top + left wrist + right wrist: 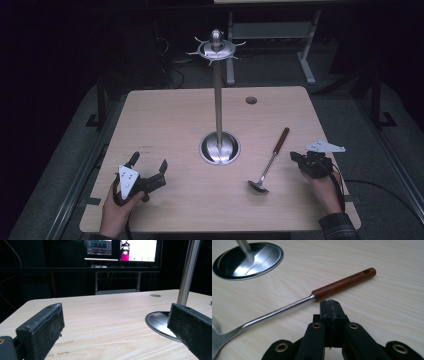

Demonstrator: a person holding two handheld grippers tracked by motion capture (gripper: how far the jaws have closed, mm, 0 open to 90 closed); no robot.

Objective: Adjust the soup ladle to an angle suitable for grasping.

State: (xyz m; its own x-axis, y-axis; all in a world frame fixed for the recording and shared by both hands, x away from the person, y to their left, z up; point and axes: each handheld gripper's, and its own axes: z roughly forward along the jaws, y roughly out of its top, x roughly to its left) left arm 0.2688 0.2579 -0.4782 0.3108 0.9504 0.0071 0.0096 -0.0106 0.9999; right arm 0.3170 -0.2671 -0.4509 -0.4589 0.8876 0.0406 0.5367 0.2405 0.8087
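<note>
Just ahead of the right tongs (329,302), a long ladle with a steel shaft and reddish-brown wooden handle (342,285) lies flat on the pale wood-grain desk (387,270); jaws pressed together with nothing between them, tips just short of the handle's near end, not touching it. Ladle bowl (258,187) lies to these tongs' left in the high view, handle angled away from the person. Beyond the ladle stands a polished steel utensil stand (218,100) with round base and hooked crown. Left tongs (148,172) rest at the desk's near left, jaws spread wide and empty, the stand's base (160,322) ahead to their right.
</note>
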